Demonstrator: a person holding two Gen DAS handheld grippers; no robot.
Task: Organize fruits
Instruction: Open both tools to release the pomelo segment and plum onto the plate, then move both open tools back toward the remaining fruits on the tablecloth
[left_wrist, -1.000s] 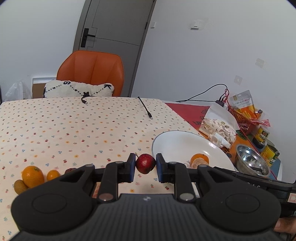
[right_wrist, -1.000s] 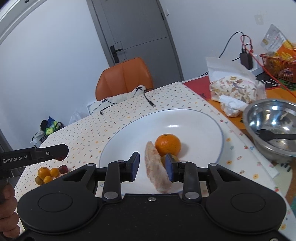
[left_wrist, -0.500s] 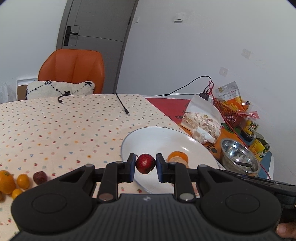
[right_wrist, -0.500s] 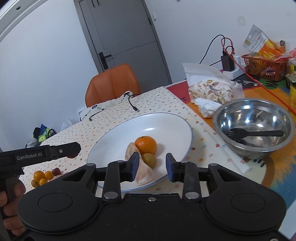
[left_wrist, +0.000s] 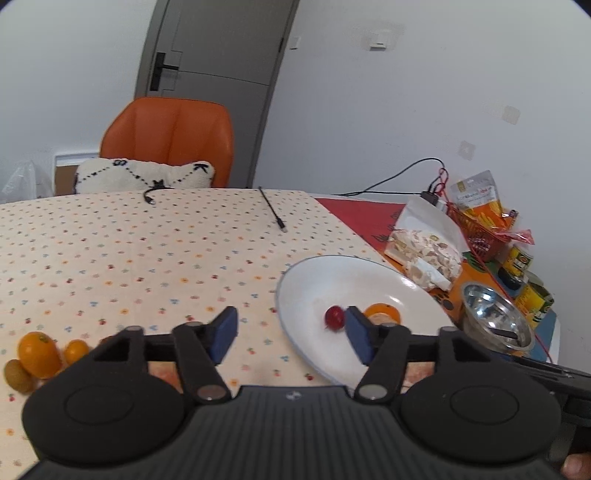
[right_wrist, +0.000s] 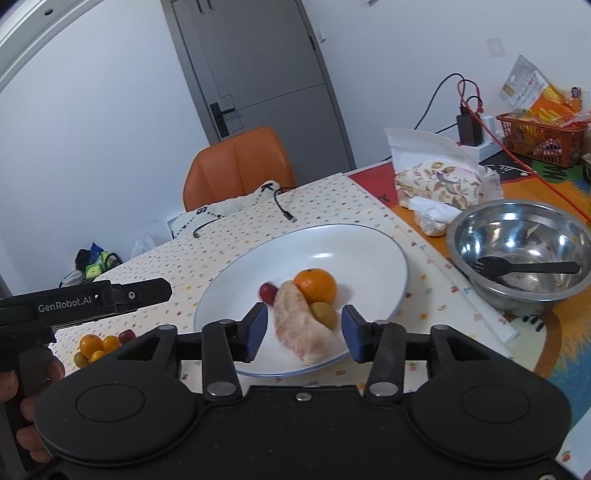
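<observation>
A white plate (right_wrist: 362, 251) holds an orange (right_wrist: 316, 286), a pale peeled fruit wedge (right_wrist: 303, 325), a green kiwi (right_wrist: 323, 314) and a small red fruit (right_wrist: 267, 291). In the left wrist view the red fruit (left_wrist: 334, 316) lies on the plate (left_wrist: 332, 273) just left of my right-hand finger. My left gripper (left_wrist: 291, 334) is open and holds nothing. My right gripper (right_wrist: 300, 328) is open above the plate's near edge, with nothing gripped. A pile of small oranges and a kiwi (left_wrist: 35, 360) lies on the tablecloth at the left, also seen in the right wrist view (right_wrist: 96, 345).
A steel bowl (right_wrist: 517, 258) with a black fork stands right of the plate. Behind it are a tissue pack (right_wrist: 439, 184), a red basket (right_wrist: 535, 136) and cables. An orange chair (left_wrist: 170, 140) with a cushion is at the far edge.
My left gripper opened and let go of the red fruit, which now lies on the plate. My right gripper opened wider and drew back slightly from the plate.
</observation>
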